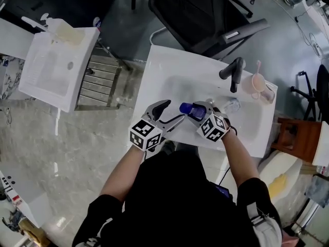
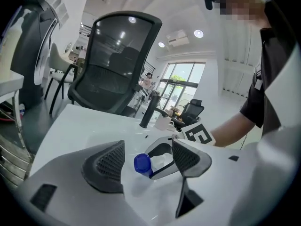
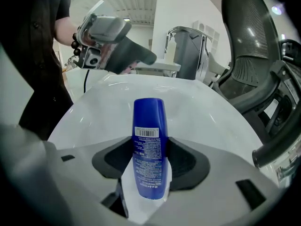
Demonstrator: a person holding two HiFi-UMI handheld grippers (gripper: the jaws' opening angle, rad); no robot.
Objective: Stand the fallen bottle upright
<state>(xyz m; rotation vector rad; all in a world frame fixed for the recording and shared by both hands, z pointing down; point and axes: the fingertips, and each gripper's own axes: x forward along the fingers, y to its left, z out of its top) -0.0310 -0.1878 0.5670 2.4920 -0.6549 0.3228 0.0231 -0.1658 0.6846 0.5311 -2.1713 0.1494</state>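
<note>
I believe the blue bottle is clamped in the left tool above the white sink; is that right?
Not quite: the blue bottle is clamped in the right tool, not the left, above the white sink. The right gripper view shows that tool's pads pressing on both sides of the bottle. In the left gripper view the left tool stands open with nothing in its grip.

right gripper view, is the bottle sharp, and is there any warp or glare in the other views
Right gripper view: bottle is sharp, its barcode is crisp, and the frame edges are bent by the wide lens. Left gripper view: same barrel warp, dark corners, and the window is blown out. Head view: even light, and the white sink is bright with little shadow.
</note>
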